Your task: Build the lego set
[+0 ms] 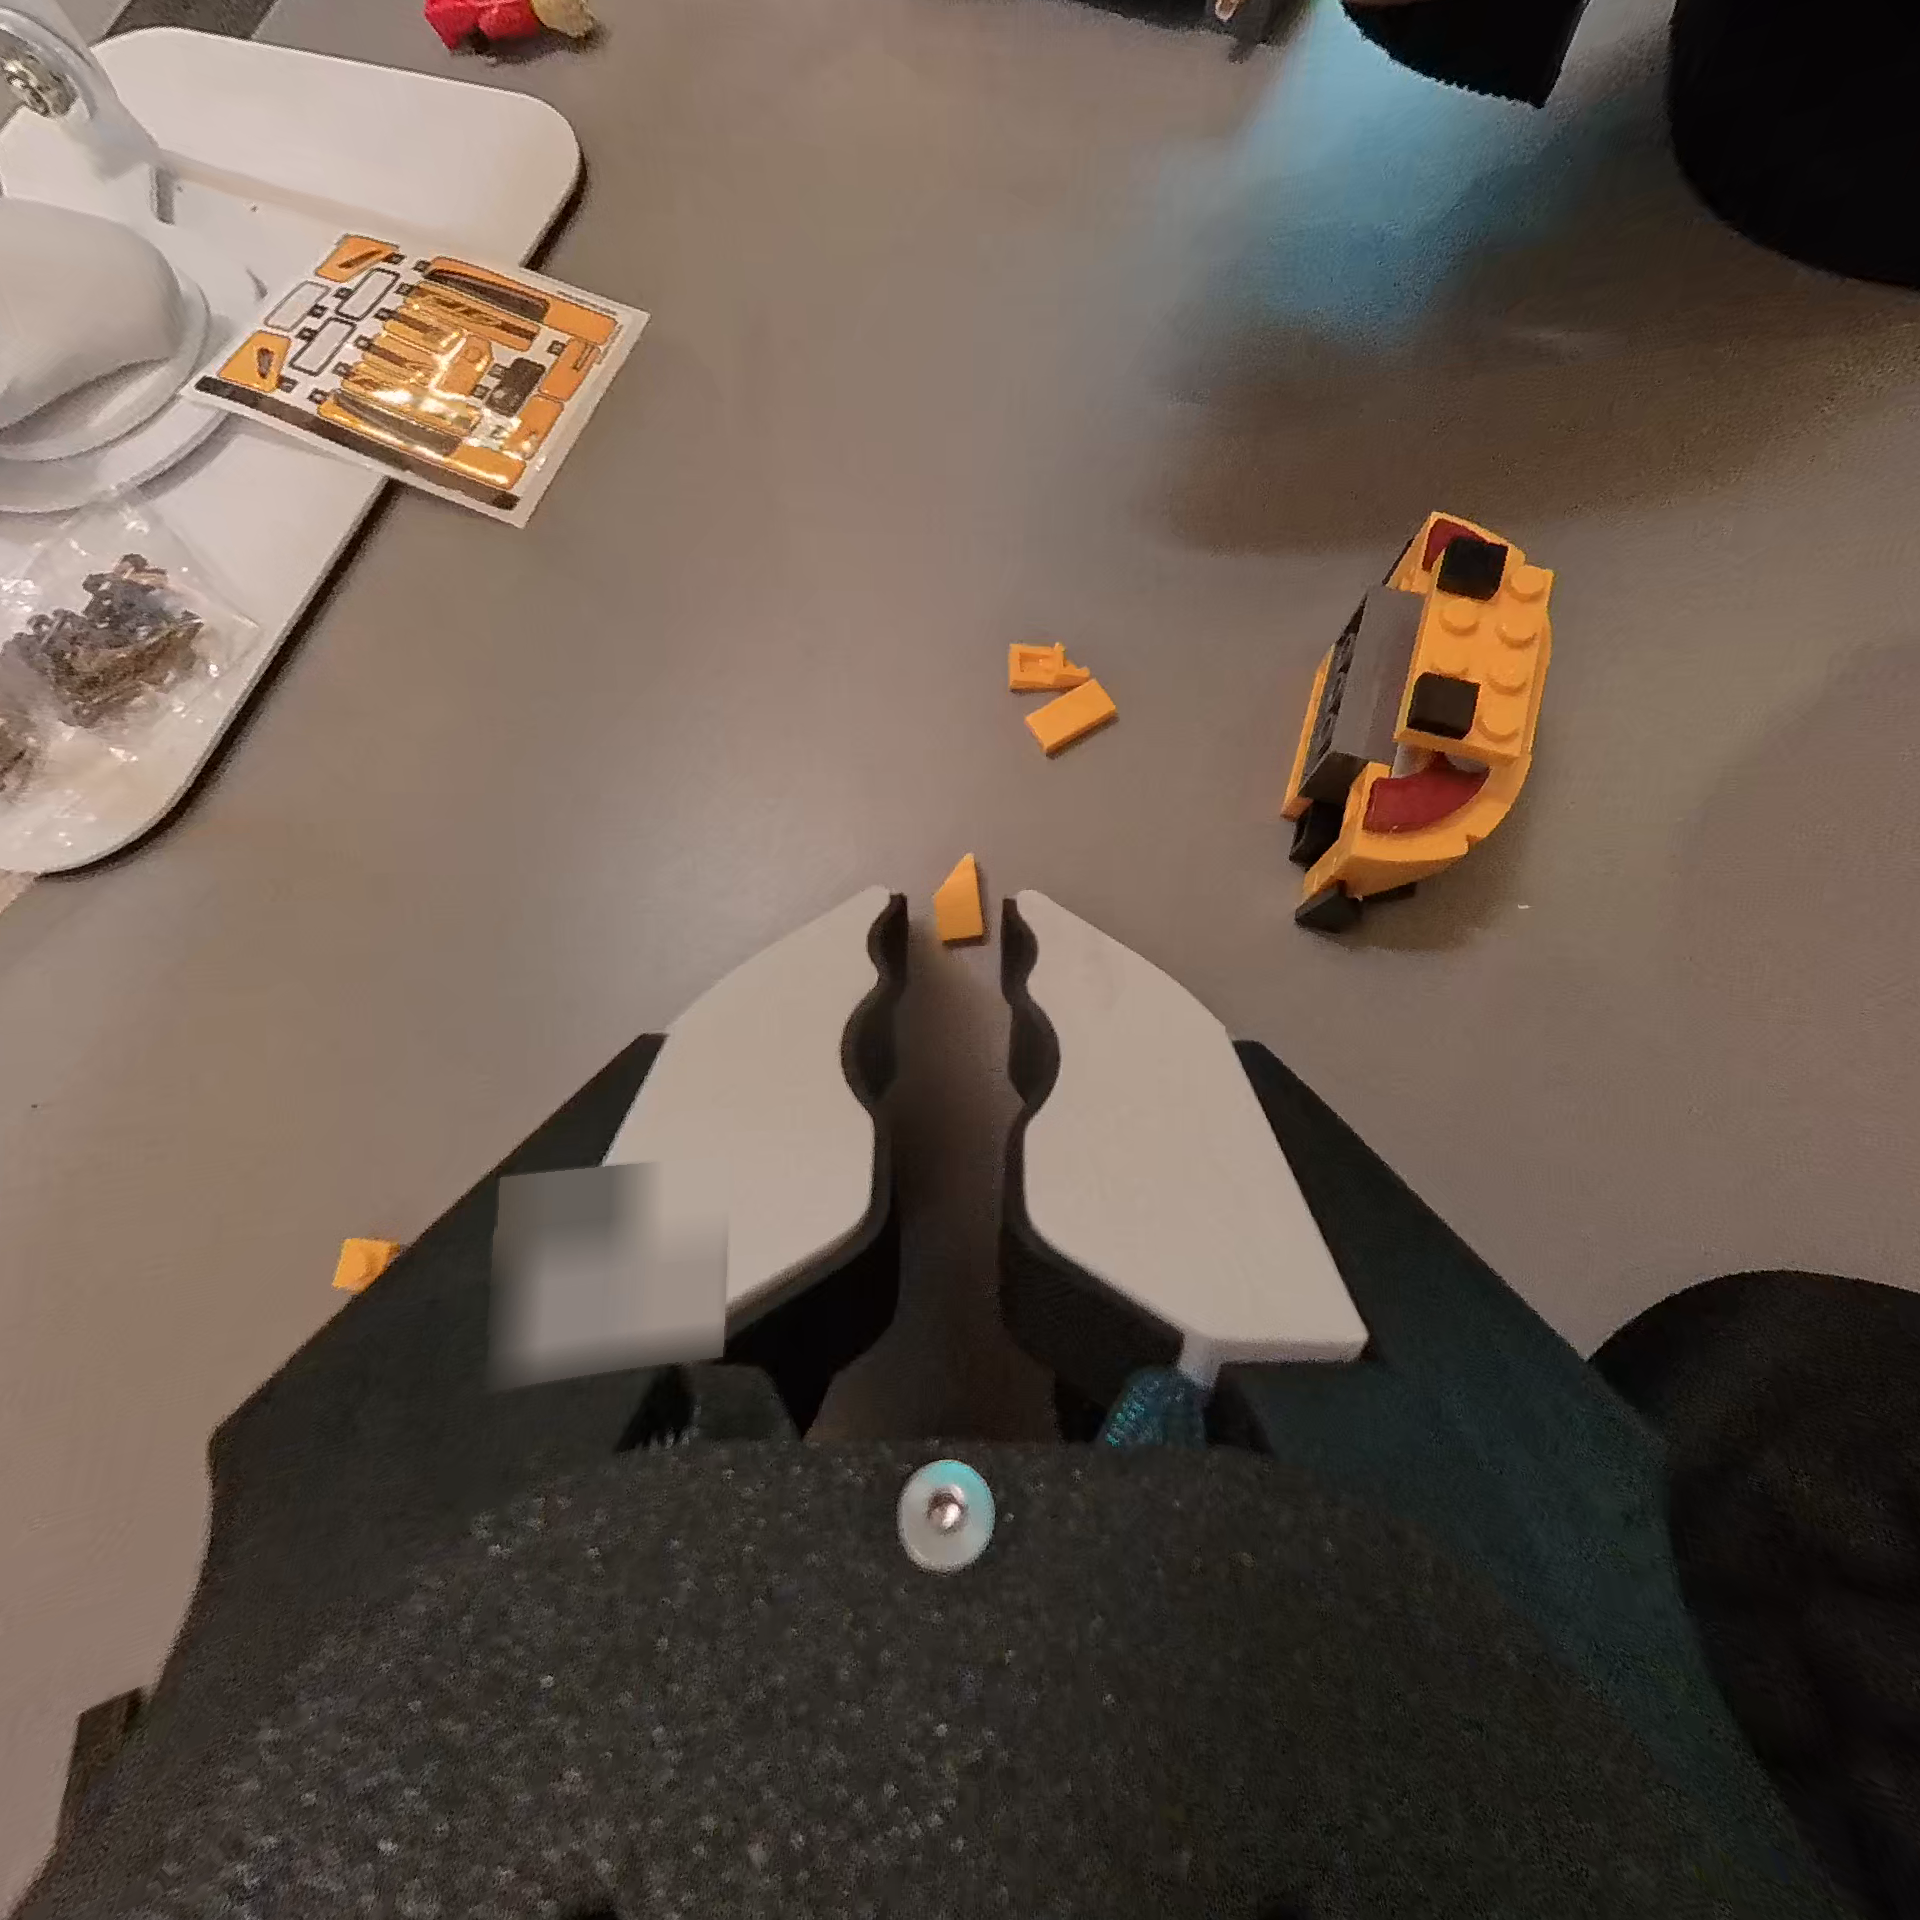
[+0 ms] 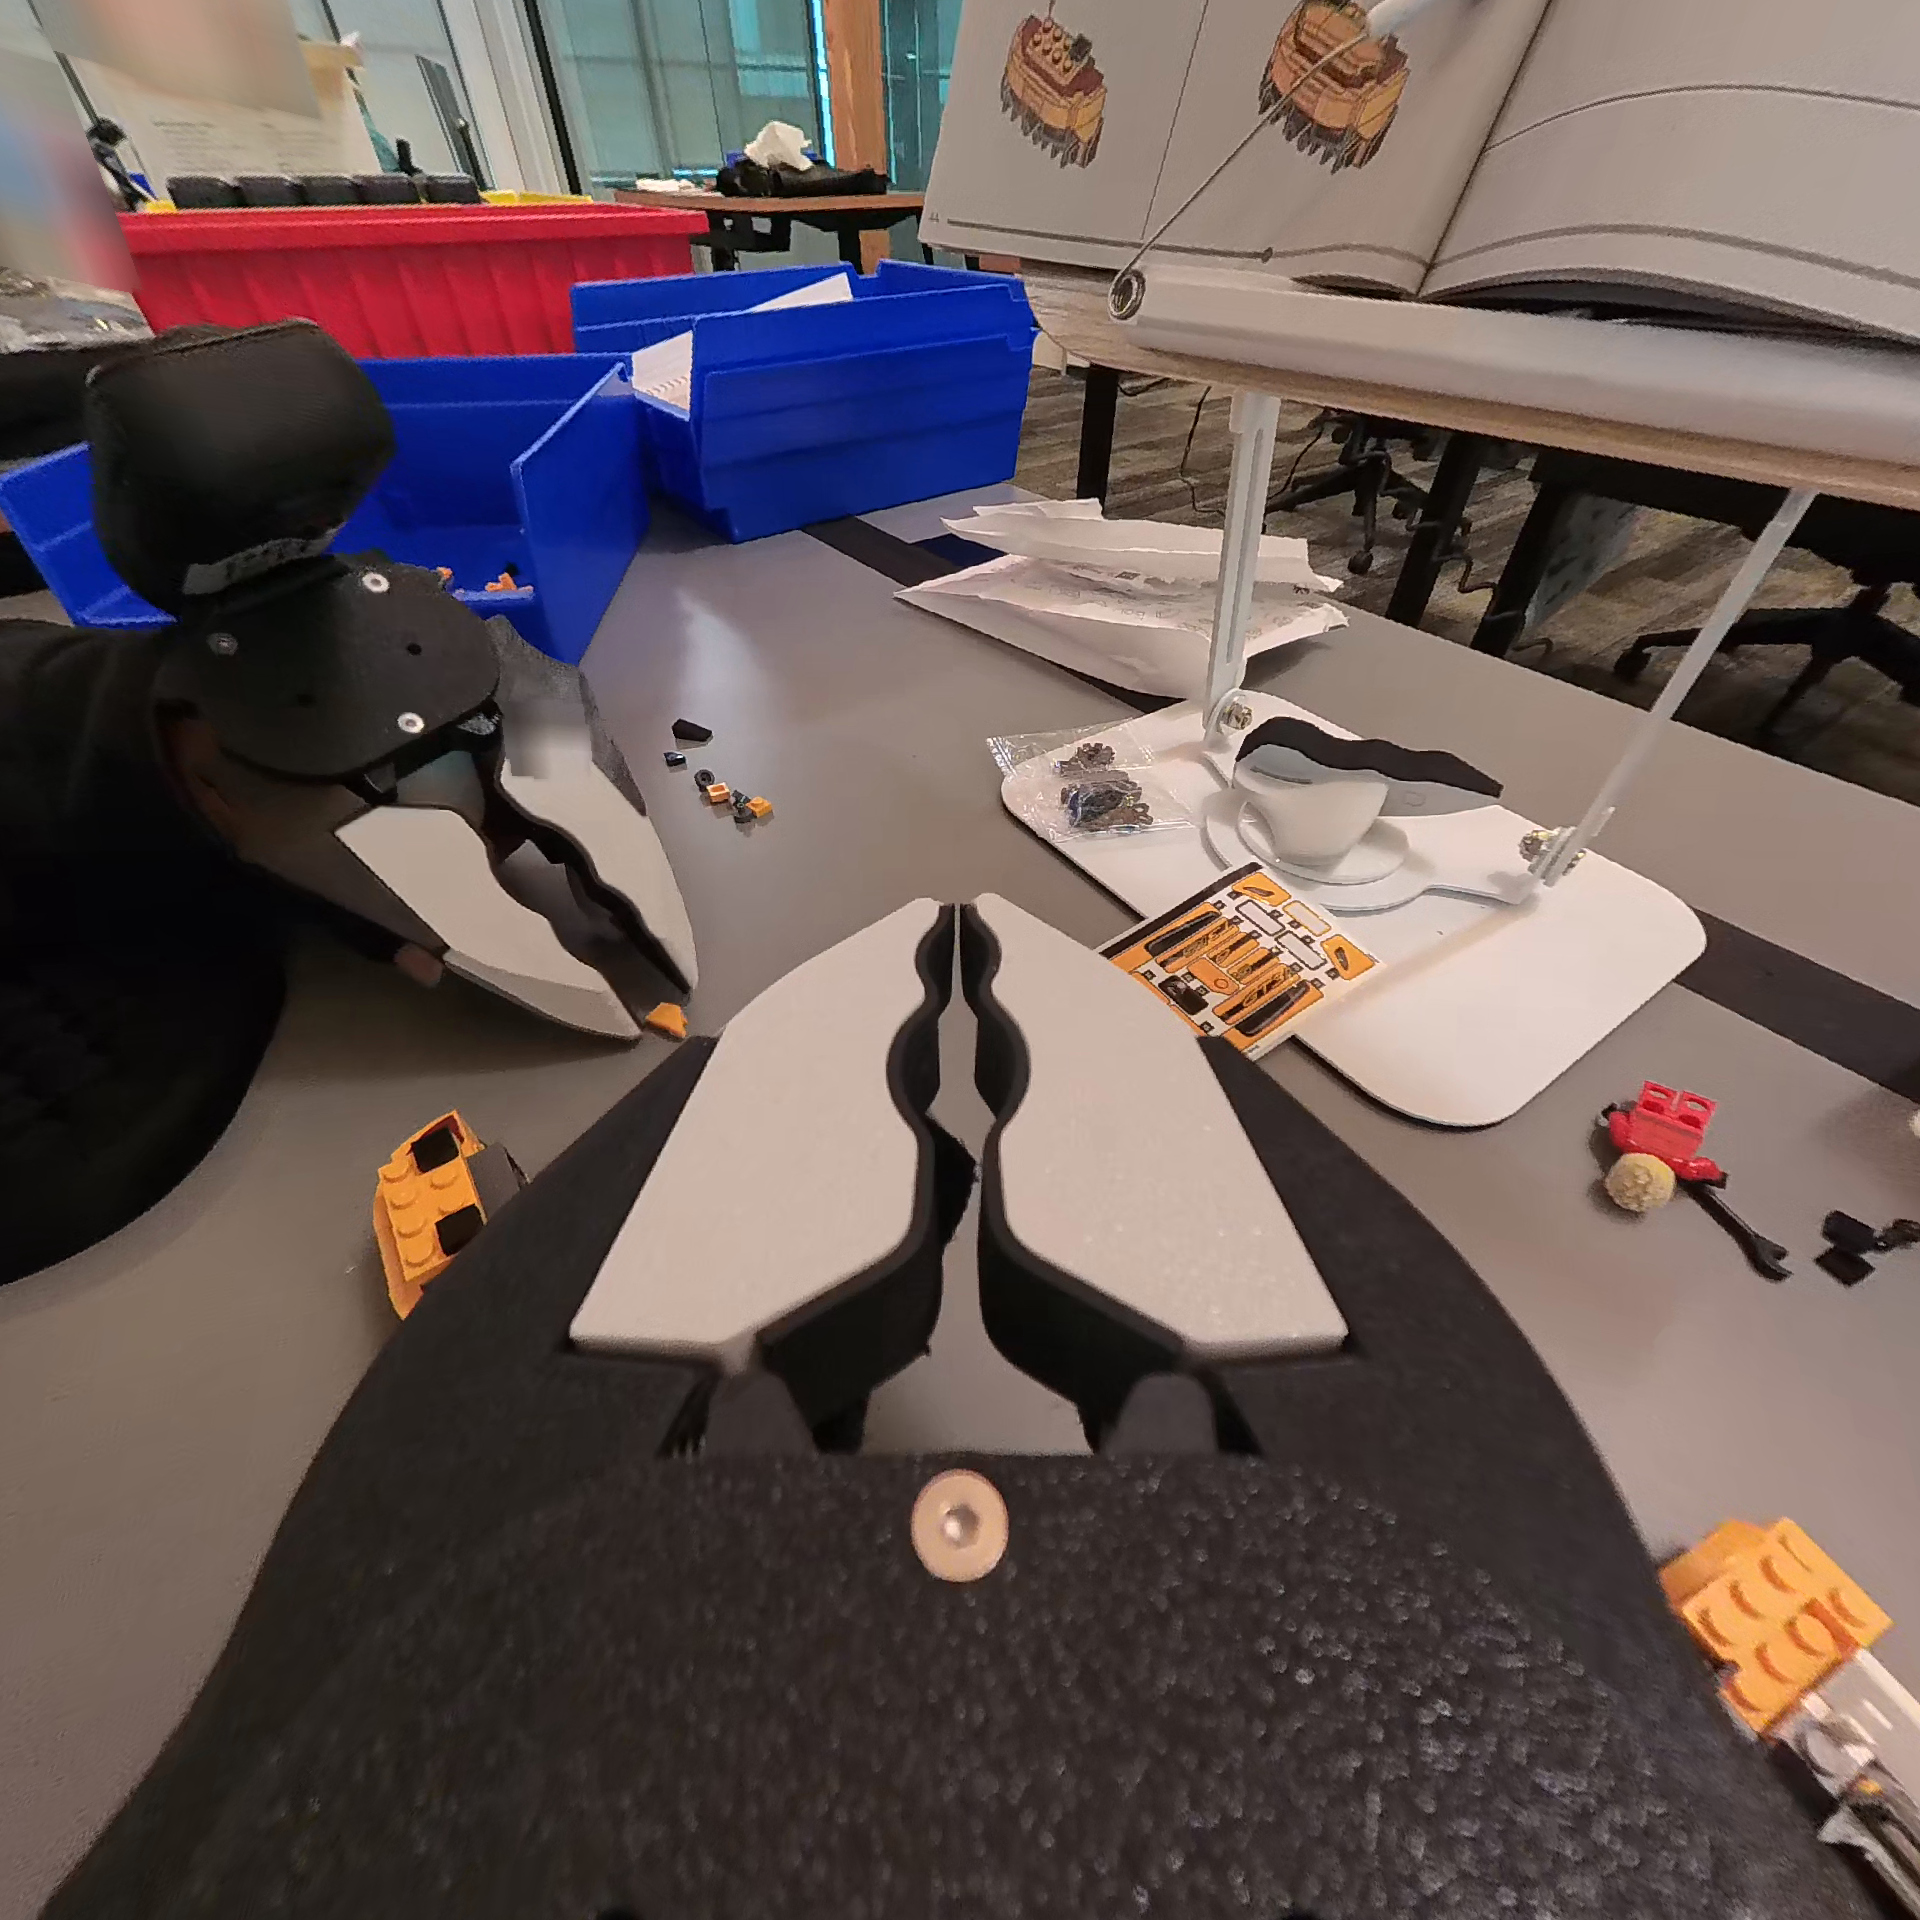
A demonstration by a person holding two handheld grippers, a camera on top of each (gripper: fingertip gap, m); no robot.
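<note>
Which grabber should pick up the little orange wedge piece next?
Left, probably. The left hand-held gripper is open with the orange wedge right between its fingertips on the table. The right hand-held gripper is shut, holds nothing, and points away from the wedge.

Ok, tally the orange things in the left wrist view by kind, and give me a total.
Small loose orange pieces: 4
Partly built orange model: 1
Orange sticker sheet: 1
Total: 6
</note>
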